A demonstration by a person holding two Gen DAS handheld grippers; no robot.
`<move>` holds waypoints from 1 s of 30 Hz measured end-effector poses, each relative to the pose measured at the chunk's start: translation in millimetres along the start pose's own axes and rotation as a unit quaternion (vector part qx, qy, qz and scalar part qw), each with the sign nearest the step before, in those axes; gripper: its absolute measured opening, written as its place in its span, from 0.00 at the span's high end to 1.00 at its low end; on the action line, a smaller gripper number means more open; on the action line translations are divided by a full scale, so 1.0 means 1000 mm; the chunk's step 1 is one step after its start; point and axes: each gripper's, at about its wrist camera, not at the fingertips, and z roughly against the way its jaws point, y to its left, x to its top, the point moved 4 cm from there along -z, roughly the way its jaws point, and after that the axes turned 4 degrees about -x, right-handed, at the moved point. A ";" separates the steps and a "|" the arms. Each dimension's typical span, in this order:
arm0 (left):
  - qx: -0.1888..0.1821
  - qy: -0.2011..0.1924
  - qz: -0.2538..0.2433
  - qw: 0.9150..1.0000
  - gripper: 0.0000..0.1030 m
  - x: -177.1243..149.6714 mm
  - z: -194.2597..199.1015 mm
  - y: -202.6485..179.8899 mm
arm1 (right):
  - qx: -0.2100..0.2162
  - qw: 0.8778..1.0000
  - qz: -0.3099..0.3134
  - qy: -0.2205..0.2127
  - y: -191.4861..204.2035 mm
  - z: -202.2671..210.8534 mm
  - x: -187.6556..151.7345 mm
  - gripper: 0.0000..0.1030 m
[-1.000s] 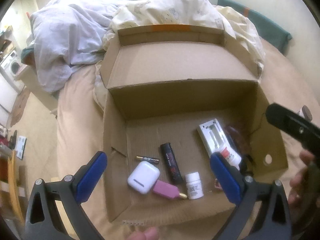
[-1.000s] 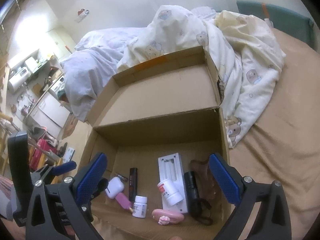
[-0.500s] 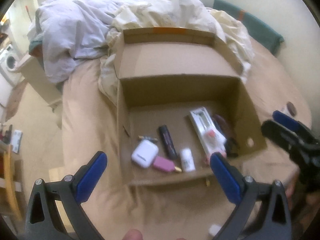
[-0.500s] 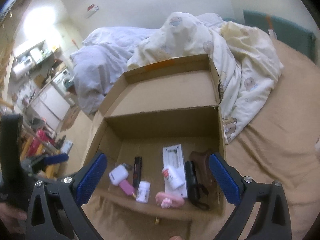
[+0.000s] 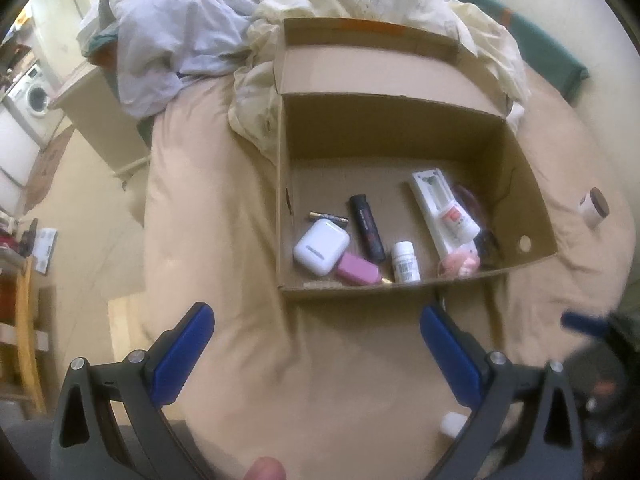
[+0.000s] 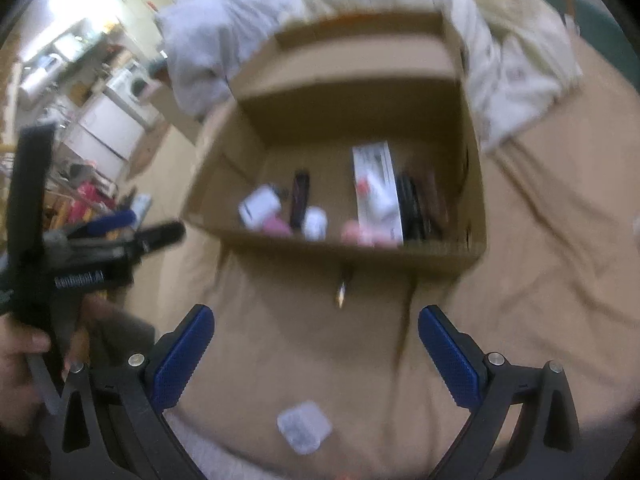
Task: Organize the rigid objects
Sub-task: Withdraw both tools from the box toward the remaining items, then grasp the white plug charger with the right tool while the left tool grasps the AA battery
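Observation:
An open cardboard box (image 5: 528, 196) (image 6: 472, 208) sits on the tan bed sheet. Inside lie a white earbud case (image 5: 321, 246), a pink case (image 5: 357, 273), a black tube (image 5: 367, 227), a small white bottle (image 5: 405, 261), a battery (image 5: 328, 216), a white tray (image 5: 434, 204) and a pink item (image 5: 460, 266). My left gripper (image 5: 316, 354) hangs open and empty above the sheet in front of the box. My right gripper (image 6: 316, 354) is open too, over a small clear plastic box (image 6: 304, 426). A pen-like thing (image 6: 343, 286) lies by the box's front wall.
Rumpled duvets (image 5: 192, 28) pile up behind the box. A small jar with a dark lid (image 5: 594, 207) lies on the sheet to the right. A small white object (image 5: 452, 424) lies near my left gripper's right finger. The floor and a washing machine (image 5: 30, 96) are at left.
Both grippers have pulled back and up from the box, so its front wall and the bare sheet now show. The clear plastic box has come into the right wrist view, which is blurred.

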 end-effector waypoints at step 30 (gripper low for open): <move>-0.028 0.015 0.009 0.999 0.00 -0.007 0.000 -0.007 | -0.054 0.979 0.053 0.191 0.034 -0.096 -0.097 0.73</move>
